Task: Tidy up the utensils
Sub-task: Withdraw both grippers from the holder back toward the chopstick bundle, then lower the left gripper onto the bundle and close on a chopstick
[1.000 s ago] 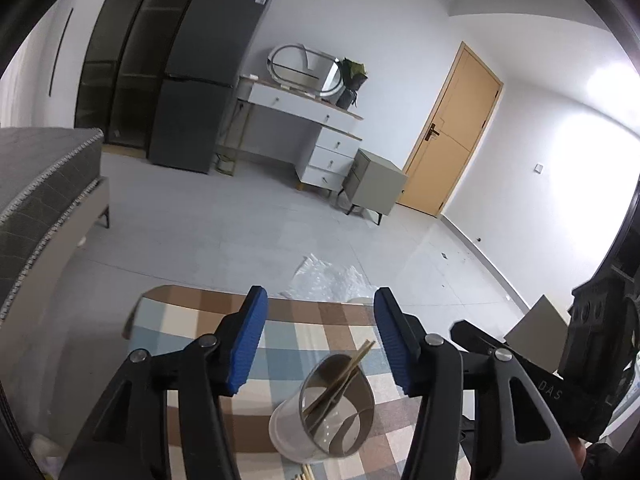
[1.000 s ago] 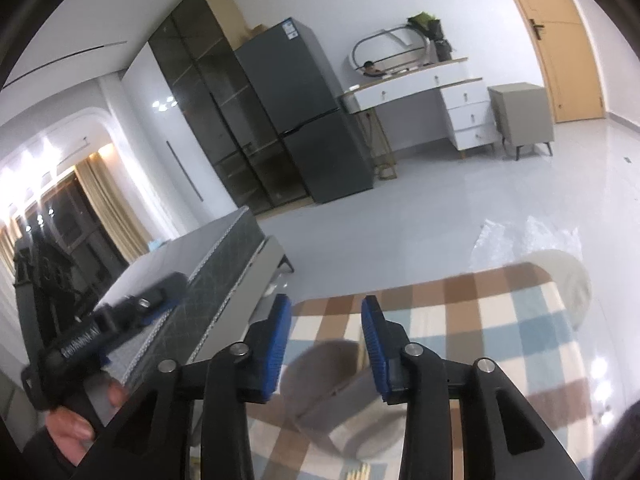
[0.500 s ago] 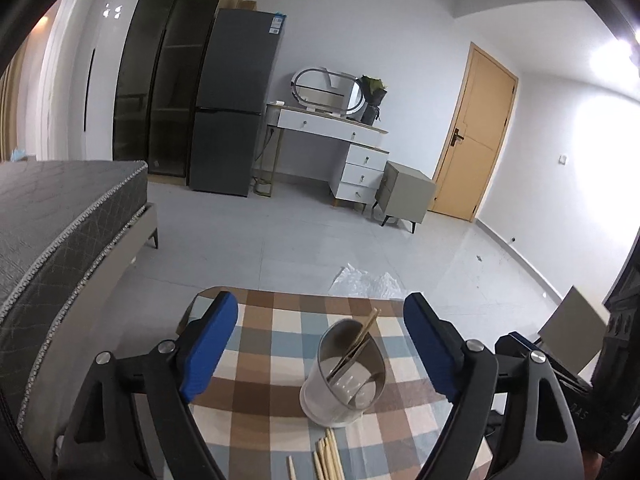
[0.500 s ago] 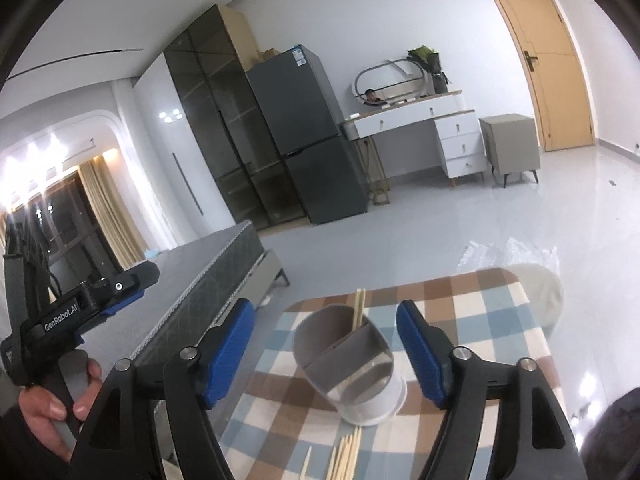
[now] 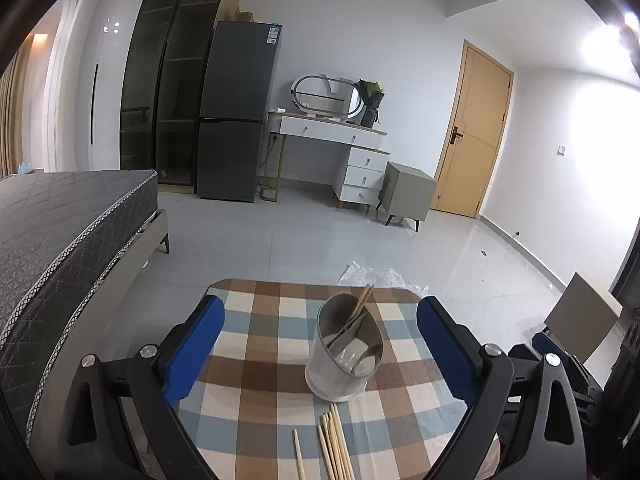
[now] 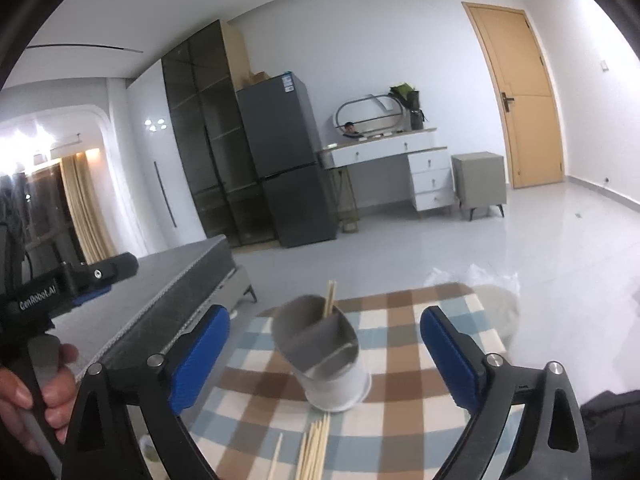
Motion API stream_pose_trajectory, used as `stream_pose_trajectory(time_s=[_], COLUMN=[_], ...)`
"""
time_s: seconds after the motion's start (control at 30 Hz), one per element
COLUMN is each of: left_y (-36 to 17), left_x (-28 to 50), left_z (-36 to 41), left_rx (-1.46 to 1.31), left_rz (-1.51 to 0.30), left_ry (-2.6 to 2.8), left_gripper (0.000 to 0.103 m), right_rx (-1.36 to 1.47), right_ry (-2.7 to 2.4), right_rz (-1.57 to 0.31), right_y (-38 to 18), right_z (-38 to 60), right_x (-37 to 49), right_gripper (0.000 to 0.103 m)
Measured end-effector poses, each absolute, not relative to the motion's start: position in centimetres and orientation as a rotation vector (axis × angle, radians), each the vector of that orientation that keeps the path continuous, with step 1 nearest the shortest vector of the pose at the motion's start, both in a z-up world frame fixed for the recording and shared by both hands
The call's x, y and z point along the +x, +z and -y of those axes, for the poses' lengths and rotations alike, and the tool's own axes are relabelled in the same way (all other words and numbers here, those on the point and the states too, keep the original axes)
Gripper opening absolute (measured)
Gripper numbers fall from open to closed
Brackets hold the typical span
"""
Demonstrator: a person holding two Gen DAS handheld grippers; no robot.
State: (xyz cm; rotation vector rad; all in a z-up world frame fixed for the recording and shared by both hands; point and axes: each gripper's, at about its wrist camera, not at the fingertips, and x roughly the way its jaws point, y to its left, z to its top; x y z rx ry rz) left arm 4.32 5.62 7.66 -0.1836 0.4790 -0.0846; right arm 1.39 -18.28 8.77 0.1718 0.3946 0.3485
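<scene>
Two chopsticks (image 5: pixel 363 300) lean inside a grey utensil holder (image 5: pixel 343 354), their pale wooden tips poking above its rim at the far side. The holder is a smooth cylinder, divided inside by slanted partitions, and stands upright near the middle of the surface (image 5: pixel 264 364). Just in front of it a loose bundle of chopsticks (image 5: pixel 335 446) lies flat on the cloth, thin light-wood sticks roughly side by side, with a single chopstick (image 5: pixel 299 454) lying a little apart to their left.

The left gripper (image 5: pixel 320 354) has its jaws opening, spread wide on either side of the holder without touching it; nothing is grasped. The right gripper (image 6: pixel 325 360) is likewise opening, its blue pads (image 6: pixel 448 364) standing well clear of the holder (image 6: pixel 320 354), released and empty. A hand (image 6: pixel 38 392) wraps the left gripper's black handle at the right wrist view's left edge.

The surface wears a soft checked cloth in brown, cream and pale blue, with rounded corners. Beyond it crumpled clear plastic (image 5: pixel 380 276) lies on the glossy grey tiled floor (image 5: pixel 320 232), and a quilted dark mattress (image 5: pixel 60 216) sits to the left.
</scene>
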Motion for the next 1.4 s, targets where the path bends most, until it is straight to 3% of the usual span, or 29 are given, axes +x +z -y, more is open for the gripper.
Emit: stream_pose_trajectory(time_s=[0.63,1.03,1.23,1.3,1.4], left_y=[-3.4,-13.7,-16.4,-17.0,-17.4], left_x=[4.7,8.6,10.1,10.7,11.3], left_z=[-5.9,-5.7,-5.3,-4.9,-4.5], left_rx=[-0.198,-0.163,-0.158,-0.155,-0.182], left_rz=[-0.719,-1.105,-1.21,-1.238,-1.269], left_ry=[-0.047,-0.014,-0.003,-0.004,-0.021], left_gripper=[0.094,0.094,0.094,0.092,0.078], right_rx=[0.083,0.124,0.156,0.159,0.169], right_ry=[0.324,0.294,0.326,0.334,0.344], right_rz=[-0.606,-0.78,-0.8,-0.809,-0.814], right_y=[-1.2,-5.7,-5.9,-6.1,-6.2], right_z=[17.4,17.6,17.3,17.2,17.3], right_x=[1.4,4.1,5.0,5.3,5.6], right_gripper=[0.103,0.103,0.103,0.103,0.103])
